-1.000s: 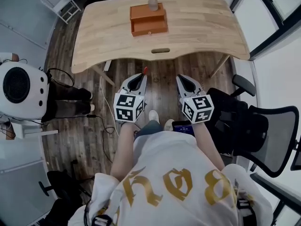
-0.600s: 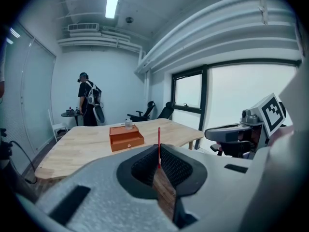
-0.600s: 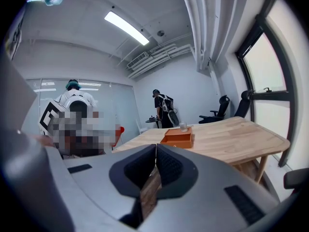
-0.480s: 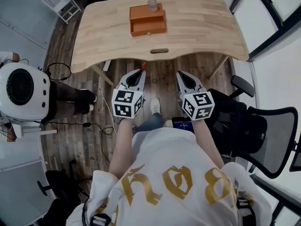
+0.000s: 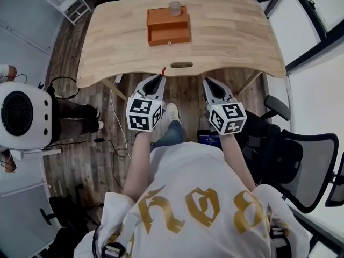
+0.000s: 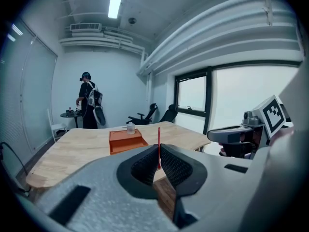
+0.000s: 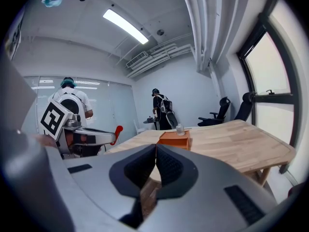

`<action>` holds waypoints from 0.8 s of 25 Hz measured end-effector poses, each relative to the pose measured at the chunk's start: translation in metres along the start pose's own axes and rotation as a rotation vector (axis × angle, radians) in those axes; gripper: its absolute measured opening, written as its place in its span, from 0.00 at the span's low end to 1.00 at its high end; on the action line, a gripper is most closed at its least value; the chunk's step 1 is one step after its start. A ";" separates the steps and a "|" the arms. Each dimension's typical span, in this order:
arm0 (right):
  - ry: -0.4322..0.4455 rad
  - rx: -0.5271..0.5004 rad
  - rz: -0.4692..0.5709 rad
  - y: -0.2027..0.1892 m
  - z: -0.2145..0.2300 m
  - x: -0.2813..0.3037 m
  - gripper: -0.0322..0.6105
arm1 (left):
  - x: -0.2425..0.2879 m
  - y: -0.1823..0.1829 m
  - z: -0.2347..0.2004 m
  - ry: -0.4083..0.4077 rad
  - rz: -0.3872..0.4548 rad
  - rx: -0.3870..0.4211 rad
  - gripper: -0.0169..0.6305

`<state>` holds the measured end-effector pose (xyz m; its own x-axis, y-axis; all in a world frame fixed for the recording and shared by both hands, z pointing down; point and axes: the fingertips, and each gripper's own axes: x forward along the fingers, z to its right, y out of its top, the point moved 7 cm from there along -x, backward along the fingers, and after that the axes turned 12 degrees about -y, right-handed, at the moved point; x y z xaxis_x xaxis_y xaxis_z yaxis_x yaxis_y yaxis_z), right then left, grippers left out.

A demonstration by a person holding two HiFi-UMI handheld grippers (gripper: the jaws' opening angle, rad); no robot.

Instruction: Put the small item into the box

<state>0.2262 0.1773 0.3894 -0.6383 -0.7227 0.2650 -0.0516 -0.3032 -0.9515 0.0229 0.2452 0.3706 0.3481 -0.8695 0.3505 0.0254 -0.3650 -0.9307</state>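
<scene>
We held both grippers over the wood floor [image 5: 102, 160], short of the wooden table [image 5: 231, 31] | left gripper [image 5: 159, 79] showed a thin red item [image 5: 163, 71] at its tip | right gripper [image 5: 208, 83] level with it, apart | orange box [image 5: 169, 26] sat on the table, small clear jar [image 5: 174, 7] on top.

No text can be read for certain: the large ornate gold letters [image 5: 202, 207] on the person's white shirt [image 5: 183, 163] are too stylised to make out.

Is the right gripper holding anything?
No, the right gripper is shut on nothing; the thin red stick is in the left gripper.
</scene>
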 end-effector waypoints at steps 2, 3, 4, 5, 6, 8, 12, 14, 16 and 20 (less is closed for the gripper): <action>0.001 -0.004 -0.008 0.004 0.005 0.020 0.07 | 0.014 0.004 -0.017 0.002 0.002 -0.011 0.05; 0.000 -0.006 -0.012 0.007 0.008 0.033 0.07 | 0.023 0.007 -0.027 0.001 0.002 -0.014 0.05; -0.001 -0.008 -0.017 0.009 0.011 0.046 0.07 | 0.032 0.010 -0.037 -0.001 0.001 -0.017 0.05; -0.003 -0.009 -0.021 0.013 0.013 0.060 0.07 | 0.042 0.014 -0.048 -0.004 0.001 -0.019 0.06; -0.005 -0.011 -0.025 0.016 0.016 0.074 0.07 | 0.051 0.018 -0.060 -0.006 0.001 -0.022 0.06; -0.010 -0.013 -0.030 0.026 0.020 0.102 0.07 | 0.067 0.028 -0.083 -0.009 0.002 -0.027 0.05; -0.028 -0.005 -0.040 0.044 0.026 0.155 0.07 | 0.098 0.046 -0.131 -0.022 -0.007 -0.032 0.05; -0.033 0.000 -0.046 0.051 0.026 0.184 0.07 | 0.113 0.055 -0.156 -0.029 -0.011 -0.035 0.05; -0.034 0.003 -0.051 0.059 0.025 0.213 0.07 | 0.127 0.063 -0.178 -0.039 -0.018 -0.035 0.05; -0.028 -0.004 -0.060 0.069 0.016 0.259 0.07 | 0.147 0.071 -0.220 -0.051 -0.027 -0.046 0.05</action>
<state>0.0692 -0.0404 0.3952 -0.6120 -0.7208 0.3254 -0.0919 -0.3439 -0.9345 -0.1306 0.0181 0.3796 0.3951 -0.8415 0.3684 -0.0069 -0.4037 -0.9149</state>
